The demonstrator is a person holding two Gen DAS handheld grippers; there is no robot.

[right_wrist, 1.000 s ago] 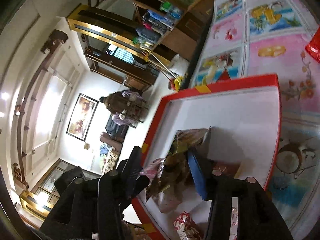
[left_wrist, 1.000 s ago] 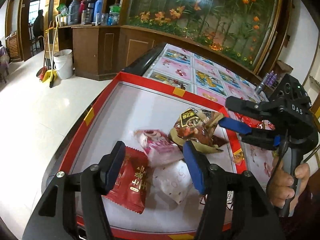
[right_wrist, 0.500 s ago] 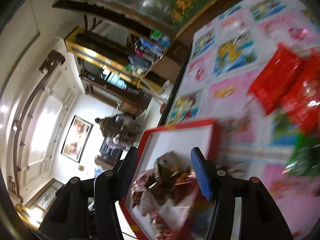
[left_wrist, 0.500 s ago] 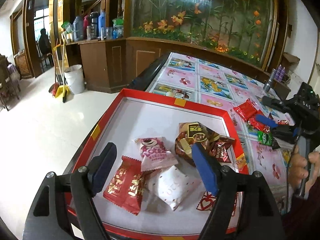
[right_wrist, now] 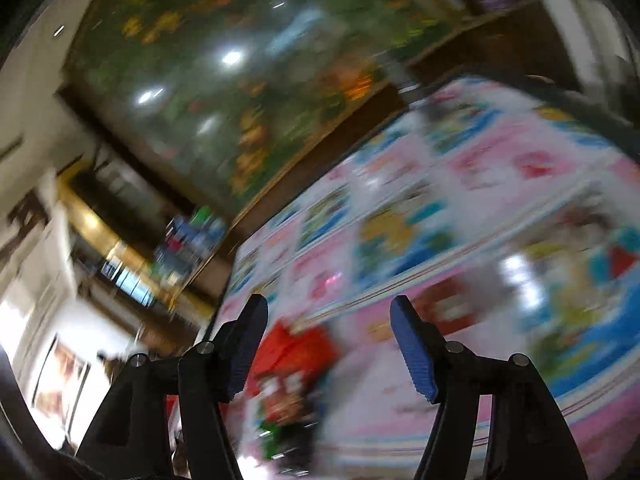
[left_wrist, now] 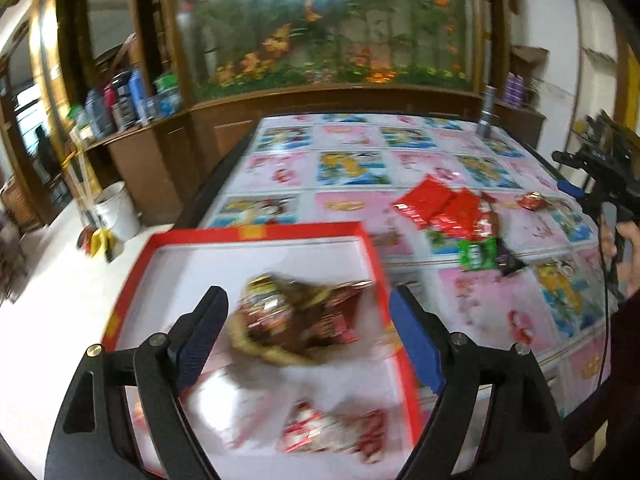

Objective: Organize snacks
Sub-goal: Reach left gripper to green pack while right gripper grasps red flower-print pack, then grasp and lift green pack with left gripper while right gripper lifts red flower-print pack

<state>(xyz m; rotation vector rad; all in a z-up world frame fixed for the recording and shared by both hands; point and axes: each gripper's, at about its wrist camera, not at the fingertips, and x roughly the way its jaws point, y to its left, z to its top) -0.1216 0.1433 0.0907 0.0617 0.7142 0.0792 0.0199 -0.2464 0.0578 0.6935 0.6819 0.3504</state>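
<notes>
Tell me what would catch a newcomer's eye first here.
The red-rimmed tray at the table's near left corner, with blurred snack packets heaped between the open left gripper fingers. To its right, loose red and green packets lie scattered on the pink cartoon tablecloth.

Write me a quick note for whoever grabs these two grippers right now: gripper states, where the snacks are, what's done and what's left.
Left gripper: open, empty, jaws just opened wider, above the red tray.
Right gripper: open, empty, jaws just opened wider, over the loose snacks; its view is blurred.
In the tray: a brown packet and red-and-white packets near the front.
On the tablecloth, right of the tray: red packets, a green packet, a dark packet, a small red sweet.
Done: several snacks in the tray.
Left: move the loose ones in.
</notes>
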